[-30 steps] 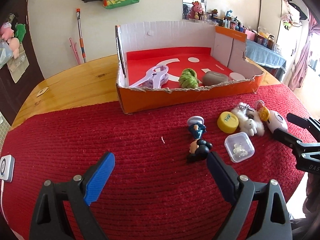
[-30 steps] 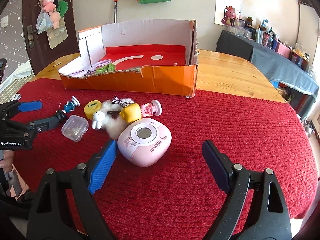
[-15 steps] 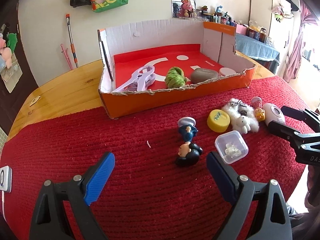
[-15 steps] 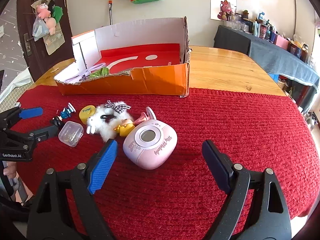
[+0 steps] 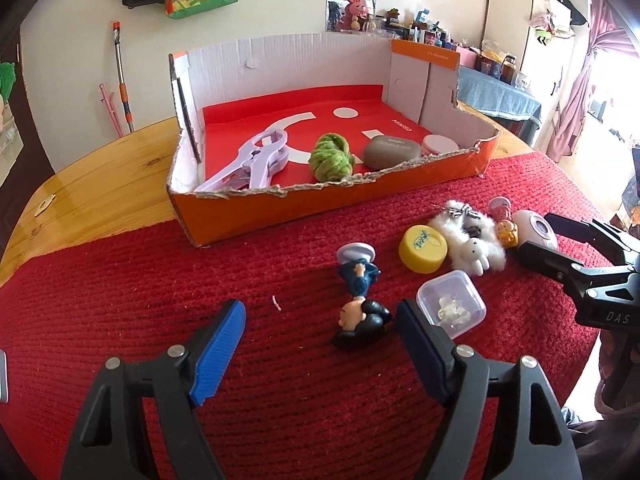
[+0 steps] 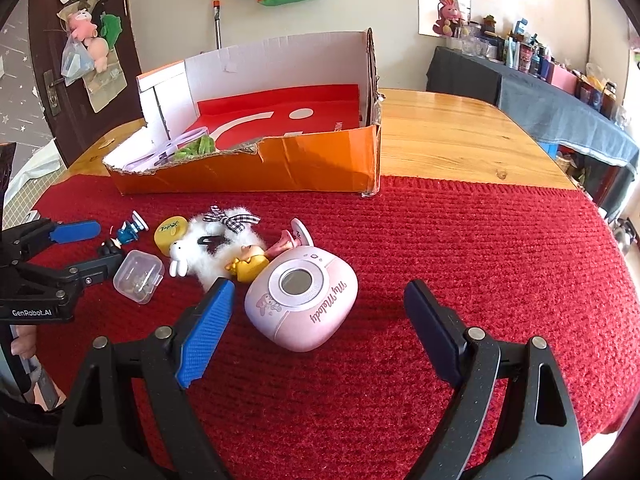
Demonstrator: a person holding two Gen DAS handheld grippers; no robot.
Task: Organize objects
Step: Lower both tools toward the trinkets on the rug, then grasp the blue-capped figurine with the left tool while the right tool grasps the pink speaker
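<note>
A figurine point(image 5: 360, 308) lies on the red mat point(image 5: 120, 300) near the box point(image 5: 320, 204), between the closing jaws of the left gripper point(image 5: 320, 340), untouched. The right gripper point(image 6: 316, 316) gapes wide around a pink case point(image 6: 304, 304), gripping nothing.

My left gripper point(image 5: 320, 330) tilts downward, its jaws closing and its pads not yet pressing on anything. My right gripper point(image 6: 318, 308) tilts down too, jaws spread wide, gripping nothing. Fingers point(image 6: 24, 344) show behind the left gripper.
</note>
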